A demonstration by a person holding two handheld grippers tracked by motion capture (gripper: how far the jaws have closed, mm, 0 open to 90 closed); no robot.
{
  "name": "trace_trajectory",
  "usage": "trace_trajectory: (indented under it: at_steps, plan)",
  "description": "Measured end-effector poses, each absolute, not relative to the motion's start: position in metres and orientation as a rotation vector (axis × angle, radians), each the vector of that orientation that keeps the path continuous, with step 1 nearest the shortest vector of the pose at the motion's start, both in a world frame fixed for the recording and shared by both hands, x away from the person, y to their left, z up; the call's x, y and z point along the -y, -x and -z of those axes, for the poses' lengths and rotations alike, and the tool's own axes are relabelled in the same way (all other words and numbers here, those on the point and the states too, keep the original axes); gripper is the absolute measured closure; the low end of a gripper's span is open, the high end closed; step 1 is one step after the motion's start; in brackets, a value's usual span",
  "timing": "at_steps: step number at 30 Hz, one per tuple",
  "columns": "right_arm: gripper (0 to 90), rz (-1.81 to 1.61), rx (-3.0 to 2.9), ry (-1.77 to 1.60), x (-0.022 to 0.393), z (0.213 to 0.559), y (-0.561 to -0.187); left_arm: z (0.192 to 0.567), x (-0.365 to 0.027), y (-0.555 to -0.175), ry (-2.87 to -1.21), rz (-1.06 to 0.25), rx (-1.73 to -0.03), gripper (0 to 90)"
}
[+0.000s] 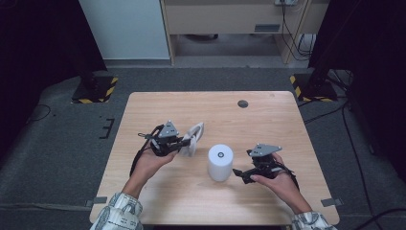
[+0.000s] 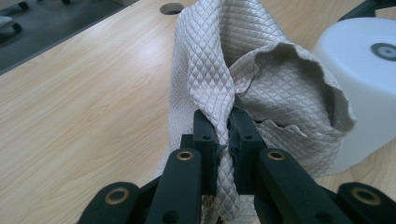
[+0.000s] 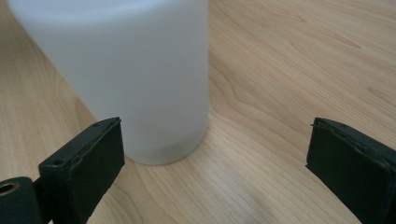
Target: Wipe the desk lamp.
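The left gripper (image 1: 187,142) is clamped on a pale quilted cloth (image 1: 194,138), its jaws pressed tight on a fold of the fabric. In the left gripper view the cloth (image 2: 219,70) rises from between the jaws and opens into a loose, ragged-edged pouch that leans toward the white cylinder (image 2: 369,88) just beside it. From above, the cloth hangs off the gripper's tip over the middle of the table (image 1: 158,103), left of the cylinder (image 1: 220,163) and apart from it. The cylinder stands upright near the table's centre, a dark ring mark on its flat top. The right gripper (image 1: 239,175) lies low on the cylinder's right side, its tip close to the cylinder's base; whether it touches cannot be told from above. In the right gripper view its jaws stand wide apart with nothing between them, the gripper (image 3: 215,168) pointing at bare wood, and the cylinder (image 3: 126,70) sits ahead of the left-hand jaw rather than in the gap. A small dark hole (image 1: 242,103) marks the table's far edge.
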State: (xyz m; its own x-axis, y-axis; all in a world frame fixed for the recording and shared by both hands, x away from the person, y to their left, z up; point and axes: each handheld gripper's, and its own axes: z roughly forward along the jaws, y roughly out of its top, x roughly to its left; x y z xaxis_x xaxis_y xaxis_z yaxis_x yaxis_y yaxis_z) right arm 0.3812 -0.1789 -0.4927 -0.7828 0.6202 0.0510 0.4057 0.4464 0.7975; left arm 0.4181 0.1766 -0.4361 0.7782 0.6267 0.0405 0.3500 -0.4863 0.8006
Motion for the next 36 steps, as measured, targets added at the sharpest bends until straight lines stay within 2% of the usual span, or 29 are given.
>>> trace_trajectory:
  at_steps: [12,23,25,26,27,28,29,30,31,33,36]
  plan:
    - [5.1,-1.184,-2.407,-1.025,0.198,0.498,-0.393,0.442,-0.203,-0.427,-2.125,-0.489,-0.857,82.8]
    - [5.3,-1.132,-2.384,-1.114,0.207,0.504,-0.399,0.469,-0.224,-0.437,-2.18,-0.501,-0.997,82.5]
    - [5.3,-1.127,-2.385,-1.113,0.208,0.504,-0.4,0.473,-0.223,-0.438,-2.183,-0.491,-1.01,80.1]
    - [5.3,-1.129,-2.381,-1.119,0.208,0.504,-0.4,0.475,-0.222,-0.438,-2.18,-0.496,-1.02,70.2]
    - [5.3,-1.129,-2.381,-1.119,0.208,0.504,-0.4,0.476,-0.221,-0.439,-2.168,-0.507,-1.042,70.2]
    - [5.3,-1.131,-2.38,-1.118,0.209,0.504,-0.4,0.476,-0.221,-0.44,-2.148,-0.516,-1.065,61.9]
    - [5.3,-1.131,-2.382,-1.121,0.209,0.504,-0.4,0.475,-0.22,-0.439,-2.117,-0.519,-1.069,43.9]
    - [5.3,-1.131,-2.382,-1.121,0.209,0.504,-0.4,0.475,-0.22,-0.439,-2.117,-0.519,-1.069,38.4]
    - [5.3,-1.132,-2.379,-1.123,0.209,0.504,-0.4,0.473,-0.22,-0.438,-2.096,-0.527,-1.067,38.4]
    - [5.3,-1.134,-2.376,-1.125,0.21,0.503,-0.4,0.469,-0.221,-0.437,-2.081,-0.516,-1.062,28.4]
    - [5.3,-1.136,-2.37,-1.126,0.21,0.503,-0.4,0.463,-0.223,-0.433,-2.059,-0.513,-1.057,19.5]
